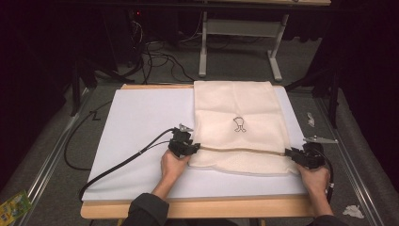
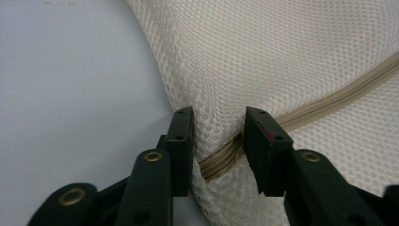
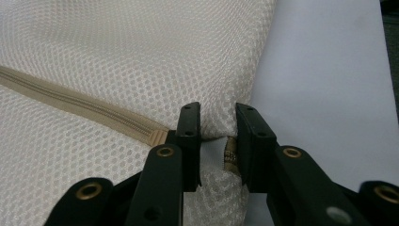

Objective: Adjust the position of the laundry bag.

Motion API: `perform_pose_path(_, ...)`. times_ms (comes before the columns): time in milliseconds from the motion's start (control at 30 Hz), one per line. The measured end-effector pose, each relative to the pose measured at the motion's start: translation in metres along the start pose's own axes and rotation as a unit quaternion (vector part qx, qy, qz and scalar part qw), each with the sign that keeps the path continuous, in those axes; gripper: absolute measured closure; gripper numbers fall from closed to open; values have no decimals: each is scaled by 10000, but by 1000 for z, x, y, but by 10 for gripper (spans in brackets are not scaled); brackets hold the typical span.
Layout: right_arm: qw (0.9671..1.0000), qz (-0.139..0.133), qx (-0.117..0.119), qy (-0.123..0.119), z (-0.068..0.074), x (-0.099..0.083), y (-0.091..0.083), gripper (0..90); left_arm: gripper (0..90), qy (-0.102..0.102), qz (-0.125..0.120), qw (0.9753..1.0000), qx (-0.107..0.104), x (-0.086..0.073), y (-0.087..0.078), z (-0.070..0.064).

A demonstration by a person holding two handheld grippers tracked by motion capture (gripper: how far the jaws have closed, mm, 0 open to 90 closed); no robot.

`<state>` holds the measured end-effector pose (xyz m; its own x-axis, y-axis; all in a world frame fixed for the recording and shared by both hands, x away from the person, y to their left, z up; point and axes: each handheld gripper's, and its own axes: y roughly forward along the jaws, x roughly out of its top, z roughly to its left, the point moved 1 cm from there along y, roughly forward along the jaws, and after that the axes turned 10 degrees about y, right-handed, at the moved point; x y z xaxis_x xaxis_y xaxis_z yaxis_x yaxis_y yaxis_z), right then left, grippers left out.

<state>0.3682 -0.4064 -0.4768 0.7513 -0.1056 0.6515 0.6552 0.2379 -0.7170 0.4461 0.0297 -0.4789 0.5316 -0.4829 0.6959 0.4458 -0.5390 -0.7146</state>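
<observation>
A cream mesh laundry bag (image 1: 240, 127) lies flat on the right half of the worktop, its far edge at the worktop's far edge. A small dark figure is printed at its middle; a tan zipper (image 2: 324, 106) runs across near its front edge.

Cream mesh bag (image 1: 237, 129) between left gripper (image 1: 190, 148) and right gripper (image 1: 292, 155)

Mesh bag (image 1: 240, 129) blocks right; board (image 1: 141, 122) left free.
</observation>
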Motion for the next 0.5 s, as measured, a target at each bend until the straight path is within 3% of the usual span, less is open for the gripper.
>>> perform_pose_path(167,10000,40,-9,-80,2,2,-1,820,810,13,-56,9999,-151,3,1,-1)
perform_pose_path(500,9995,-145,-74,-287,8,4,-4,841,838,59,-283,9995,-157,7,-7,1)
